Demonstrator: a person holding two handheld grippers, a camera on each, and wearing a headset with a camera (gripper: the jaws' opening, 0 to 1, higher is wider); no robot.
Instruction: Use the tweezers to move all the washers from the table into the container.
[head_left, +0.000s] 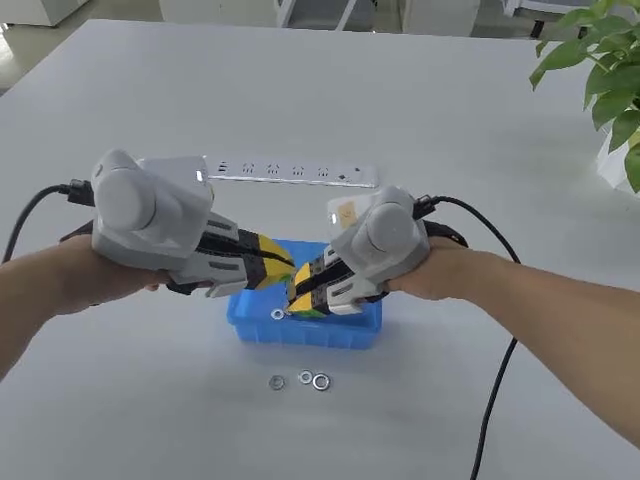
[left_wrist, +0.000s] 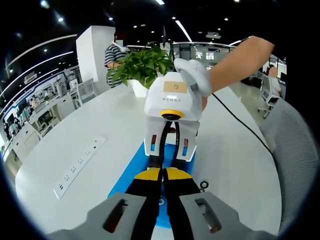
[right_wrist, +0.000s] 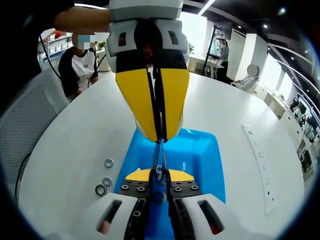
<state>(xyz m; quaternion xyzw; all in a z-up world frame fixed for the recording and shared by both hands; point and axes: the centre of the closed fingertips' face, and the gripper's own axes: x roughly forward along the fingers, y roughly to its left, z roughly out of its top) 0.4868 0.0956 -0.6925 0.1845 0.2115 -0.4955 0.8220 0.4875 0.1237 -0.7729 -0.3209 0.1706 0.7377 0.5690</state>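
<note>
A blue container (head_left: 300, 335) sits in front of me, and both grippers meet above it. My left gripper (head_left: 285, 268) comes in from the left with its yellow-tipped jaws shut on thin metal tweezers (right_wrist: 160, 150). Facing it, my right gripper (head_left: 300, 300) has its jaws closed on the same tweezers (right_wrist: 159, 175). One small washer (head_left: 277, 314) shows at the container's front-left rim, below the jaws; I cannot tell whether the tweezers hold it. Three washers (head_left: 305, 379) lie on the table just in front of the container, and they also show in the right gripper view as washers (right_wrist: 104, 181).
A white power strip (head_left: 290, 170) lies behind the container. A green plant (head_left: 605, 70) stands at the far right. A black cable (head_left: 495, 400) trails off the right gripper toward the front edge. People sit at other tables in the background.
</note>
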